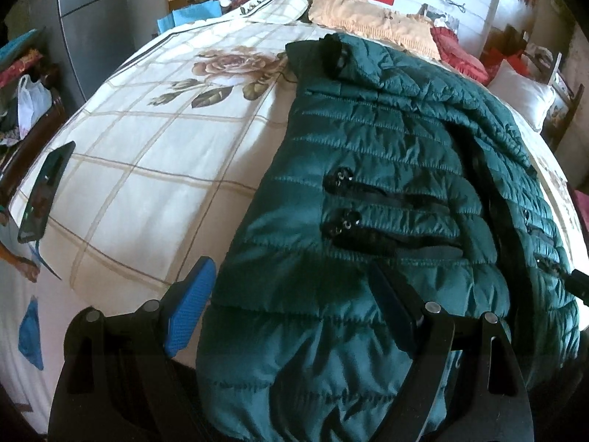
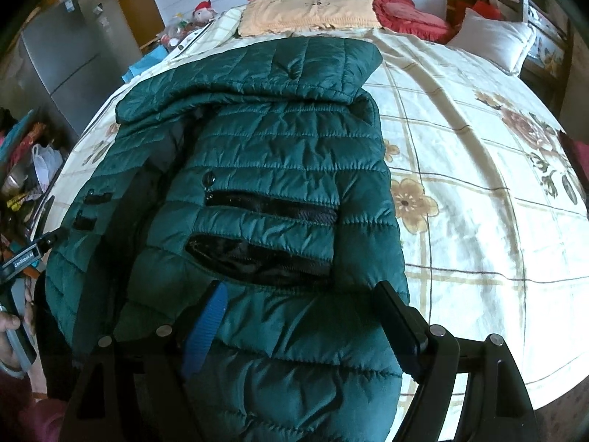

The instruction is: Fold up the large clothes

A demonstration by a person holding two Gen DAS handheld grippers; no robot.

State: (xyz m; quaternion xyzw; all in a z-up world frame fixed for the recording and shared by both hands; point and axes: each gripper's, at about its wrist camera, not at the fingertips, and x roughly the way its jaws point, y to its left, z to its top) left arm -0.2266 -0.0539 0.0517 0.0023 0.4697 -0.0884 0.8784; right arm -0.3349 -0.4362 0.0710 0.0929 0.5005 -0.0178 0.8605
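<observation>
Only your left view shows the phone [image 1: 46,191] at the bed's [image 1: 154,154] left edge; both grippers [image 1: 294,305] [image 2: 302,316] tilt down, fingers wide over the green puffer jacket's [image 2: 279,154] hem.

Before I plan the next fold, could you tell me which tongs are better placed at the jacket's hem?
Probably right: the right tongs straddle the green jacket, while the left tongs straddle only its edge.

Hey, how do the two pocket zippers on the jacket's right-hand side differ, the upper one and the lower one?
In the right wrist view, the upper zipper is shut, a thin flat black line; the lower zipper gapes open, showing dark lining. The upper zipper's round pull hangs at its left end; I can't make out a pull on the lower zipper. The lower zipper lies nearer the right gripper. Both are black and run crosswise on the green jacket.
</observation>
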